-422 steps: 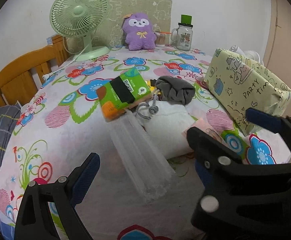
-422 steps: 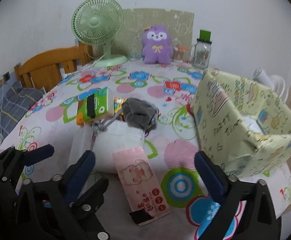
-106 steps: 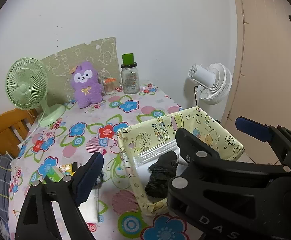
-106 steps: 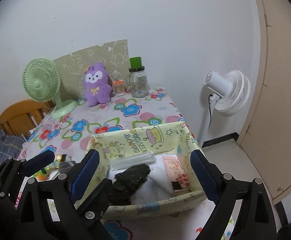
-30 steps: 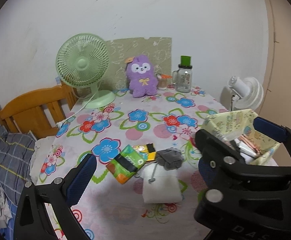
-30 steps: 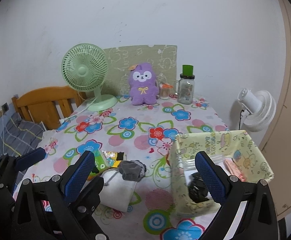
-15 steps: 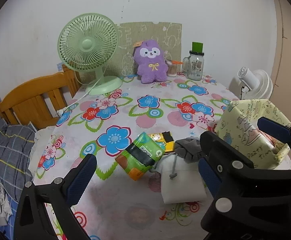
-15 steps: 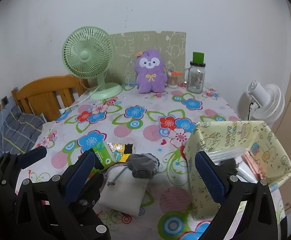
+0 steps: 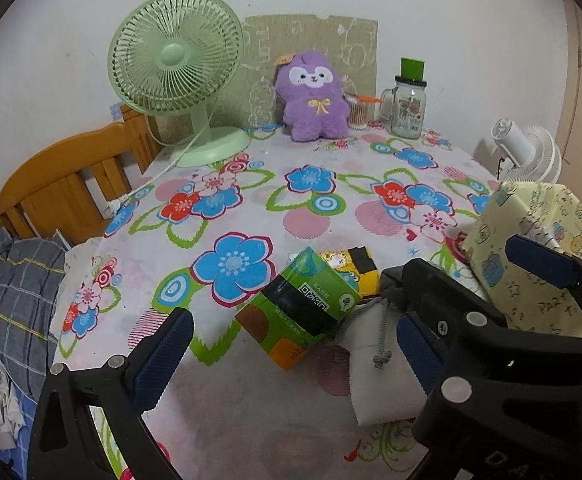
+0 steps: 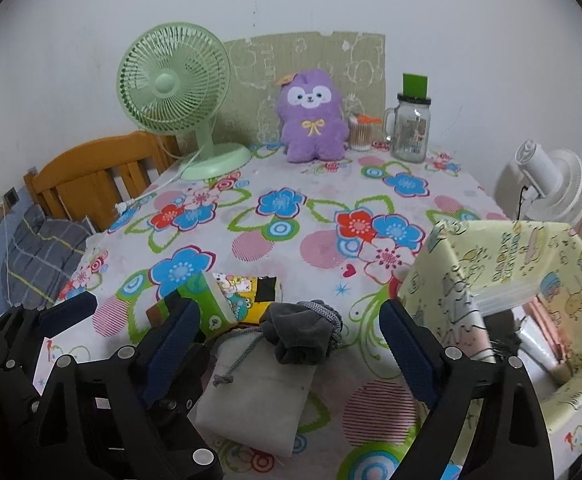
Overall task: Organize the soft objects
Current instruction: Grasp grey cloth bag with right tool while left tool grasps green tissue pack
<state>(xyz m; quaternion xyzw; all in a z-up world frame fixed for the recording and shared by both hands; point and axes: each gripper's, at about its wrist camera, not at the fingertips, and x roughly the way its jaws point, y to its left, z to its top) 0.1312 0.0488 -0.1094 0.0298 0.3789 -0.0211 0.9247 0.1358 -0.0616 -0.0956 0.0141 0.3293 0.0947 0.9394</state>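
Observation:
A green tissue pack (image 9: pixel 301 307) lies on the flowered tablecloth, with a yellow cartoon packet (image 9: pixel 347 266) behind it. A white drawstring pouch (image 10: pixel 257 396) lies at the front with a rolled grey sock (image 10: pixel 299 336) on its far end. The yellow-green paper box (image 10: pixel 499 280) stands at the right and holds a clear bag, a pink packet and something dark. My left gripper (image 9: pixel 291 350) is open, just short of the tissue pack. My right gripper (image 10: pixel 287 340) is open above the pouch and the sock. Both are empty.
A green desk fan (image 10: pixel 175 92), a purple plush (image 10: pixel 311 118), a cotton-swab jar (image 10: pixel 359 130) and a glass mug jar (image 10: pixel 411 128) stand along the back wall. A wooden chair (image 9: pixel 63 188) is at the left, a white floor fan (image 10: pixel 551 184) beyond the right edge.
Both grippers have come lower and closer to the tissue pack, pouch and sock, which now look larger. Both stay open and empty. Nothing on the table has moved.

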